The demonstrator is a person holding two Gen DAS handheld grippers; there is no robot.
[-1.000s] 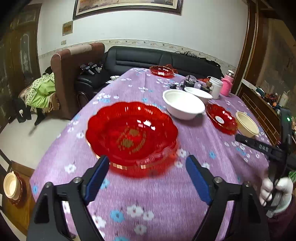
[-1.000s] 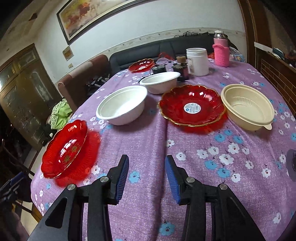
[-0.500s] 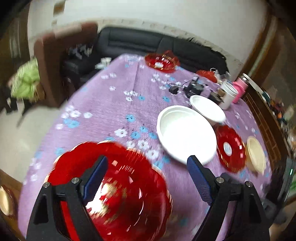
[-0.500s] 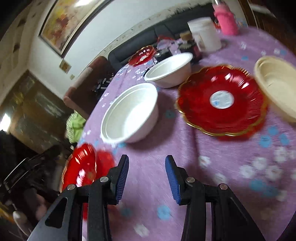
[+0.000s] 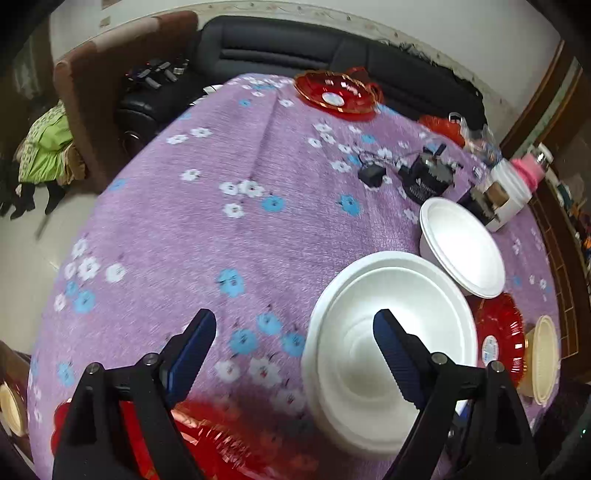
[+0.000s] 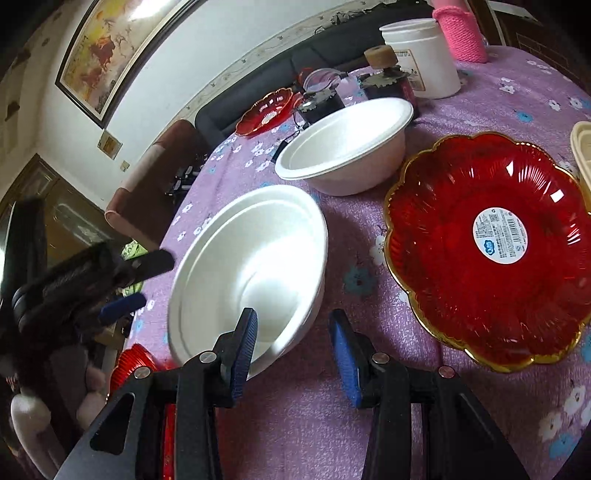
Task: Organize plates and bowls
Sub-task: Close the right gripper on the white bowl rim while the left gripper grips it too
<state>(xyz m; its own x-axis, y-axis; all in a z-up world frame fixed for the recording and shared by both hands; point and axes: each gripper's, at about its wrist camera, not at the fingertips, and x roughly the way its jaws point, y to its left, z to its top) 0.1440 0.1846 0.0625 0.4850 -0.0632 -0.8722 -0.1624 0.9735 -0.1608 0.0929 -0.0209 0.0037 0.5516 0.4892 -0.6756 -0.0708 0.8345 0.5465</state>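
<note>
A large white bowl [image 5: 391, 350] [image 6: 251, 269] stands on the purple flowered tablecloth [image 5: 229, 221]. My left gripper [image 5: 295, 347] is open above the cloth, its right finger over the bowl's inside. My right gripper [image 6: 291, 339] is open, its left finger over the bowl's near rim. A second white bowl [image 6: 347, 144] [image 5: 463, 245] stands behind. A red plate with gold rim [image 6: 487, 243] lies to the right. Another red plate [image 5: 221, 450] lies under the left gripper, and a third [image 5: 334, 96] sits at the far end.
A cream bowl [image 5: 545, 358] sits at the right edge. A white tub [image 6: 421, 55], a pink-sleeved bottle [image 6: 460, 31], dark jars [image 6: 321, 101] and cables [image 5: 399, 170] crowd the far right. A black sofa [image 5: 295, 48] and brown armchair [image 5: 96, 70] stand beyond the table.
Both grippers have moved forward over the table. The near red plate slid from ahead of the left gripper to under it. The large white bowl now lies at both grippers' tips.
</note>
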